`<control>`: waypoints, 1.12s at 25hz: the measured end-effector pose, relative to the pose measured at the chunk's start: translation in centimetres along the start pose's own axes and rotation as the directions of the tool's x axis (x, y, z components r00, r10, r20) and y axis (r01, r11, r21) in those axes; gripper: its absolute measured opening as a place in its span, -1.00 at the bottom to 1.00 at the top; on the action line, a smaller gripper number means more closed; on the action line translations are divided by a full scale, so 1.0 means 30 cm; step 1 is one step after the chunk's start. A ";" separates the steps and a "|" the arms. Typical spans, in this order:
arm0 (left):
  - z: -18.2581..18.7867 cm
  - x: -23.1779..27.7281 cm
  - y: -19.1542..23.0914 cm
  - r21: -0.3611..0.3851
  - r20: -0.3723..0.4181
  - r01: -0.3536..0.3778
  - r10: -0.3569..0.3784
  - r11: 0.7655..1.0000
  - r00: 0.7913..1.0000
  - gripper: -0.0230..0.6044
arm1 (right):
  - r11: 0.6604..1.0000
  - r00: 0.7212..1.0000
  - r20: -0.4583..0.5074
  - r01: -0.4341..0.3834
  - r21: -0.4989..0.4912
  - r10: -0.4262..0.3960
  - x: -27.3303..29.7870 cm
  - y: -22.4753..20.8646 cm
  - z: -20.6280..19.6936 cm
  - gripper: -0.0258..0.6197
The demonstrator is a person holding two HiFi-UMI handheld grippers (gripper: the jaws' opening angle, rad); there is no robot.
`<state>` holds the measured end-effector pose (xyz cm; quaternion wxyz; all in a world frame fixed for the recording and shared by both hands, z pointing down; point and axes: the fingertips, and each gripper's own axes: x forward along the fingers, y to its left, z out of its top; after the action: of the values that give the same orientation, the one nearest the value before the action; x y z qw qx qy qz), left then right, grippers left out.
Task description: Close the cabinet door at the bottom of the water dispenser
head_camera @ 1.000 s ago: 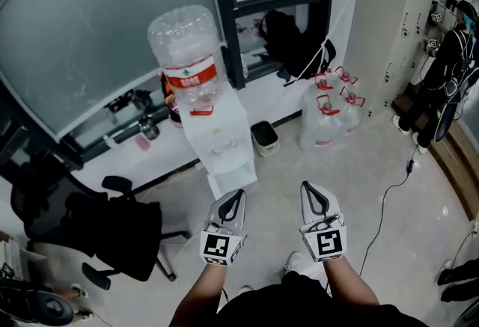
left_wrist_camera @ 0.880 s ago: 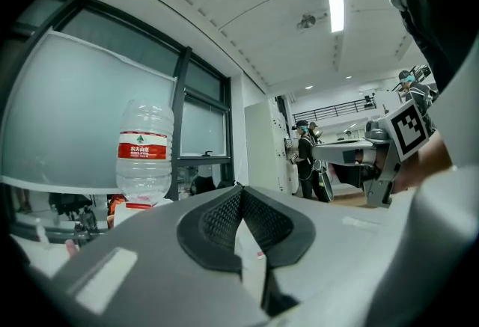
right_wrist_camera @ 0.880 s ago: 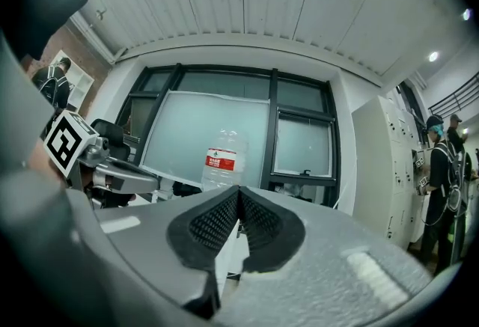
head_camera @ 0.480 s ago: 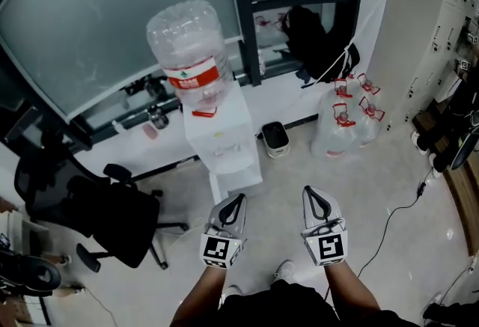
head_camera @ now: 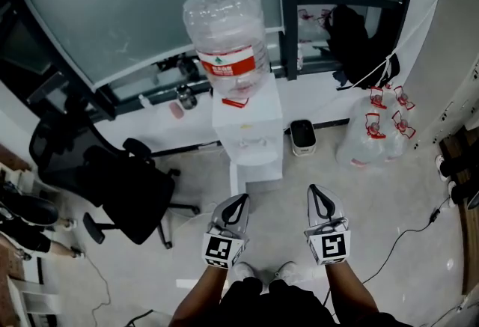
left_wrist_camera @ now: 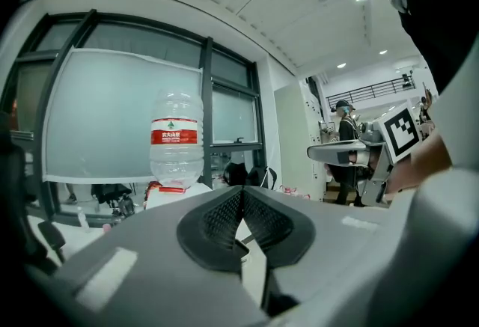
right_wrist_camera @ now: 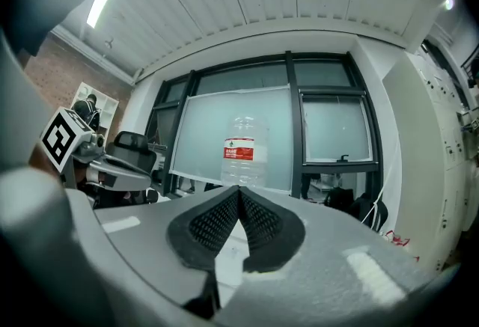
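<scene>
The white water dispenser (head_camera: 251, 131), topped by a clear plastic bottle with a red label (head_camera: 224, 30), is seen against the window wall, straight ahead of both grippers and well apart from them. Nothing of the task can be counted as done. The cabinet door at its base (head_camera: 238, 182) is untouched and seems to stand out as a thin white panel at the lower left corner, though this cannot be confirmed from so steep an angle. By the look of it, the whole job is left: the gap has to be closed first, then the door pushed shut.

Now the pose. The left gripper (head_camera: 239, 199) and the right gripper (head_camera: 315, 190) are held low and side by side on outstretched forearms. Their marker cubes are turned up towards the head camera and their tips are aimed at the dispenser. In the left gripper view the dark ribbed pads are pressed together with nothing caught between them, and the same is seen on the right.

A black office chair (head_camera: 123, 187) is parked to the dispenser's left. A small black bin (head_camera: 303, 137) sits just beside it on the right, with clear jugs with red caps (head_camera: 374, 135) further along.
</scene>
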<state>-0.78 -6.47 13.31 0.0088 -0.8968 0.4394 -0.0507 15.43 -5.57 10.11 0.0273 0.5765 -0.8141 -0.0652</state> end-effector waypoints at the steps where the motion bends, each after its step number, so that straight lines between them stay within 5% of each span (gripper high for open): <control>1: 0.000 -0.008 0.019 -0.003 -0.006 -0.009 0.009 1.000 1.000 -0.87 | 1.000 1.000 0.011 -0.006 0.002 0.006 0.017 0.011 0.000 -0.91; 13: -0.089 -0.070 0.220 -0.042 -0.018 -0.070 0.070 0.997 0.997 -0.87 | 0.999 0.998 -0.038 -0.053 -0.008 0.053 0.151 0.155 -0.037 -0.91; 18: -0.204 -0.061 0.263 -0.061 -0.082 -0.069 0.063 0.996 0.995 -0.87 | 0.996 0.997 -0.018 -0.071 -0.048 0.070 0.202 0.202 -0.104 -0.91; 28: -0.694 0.004 0.333 -0.063 -0.064 -0.092 0.088 0.994 0.994 -0.87 | 0.998 0.998 0.010 -0.063 -0.027 0.064 0.284 0.294 -0.504 -0.91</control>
<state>-10.63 -12.09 33.43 -0.0317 -0.8740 0.4808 -0.0631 6.14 -11.85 26.02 0.0327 0.5496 -0.8311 -0.0782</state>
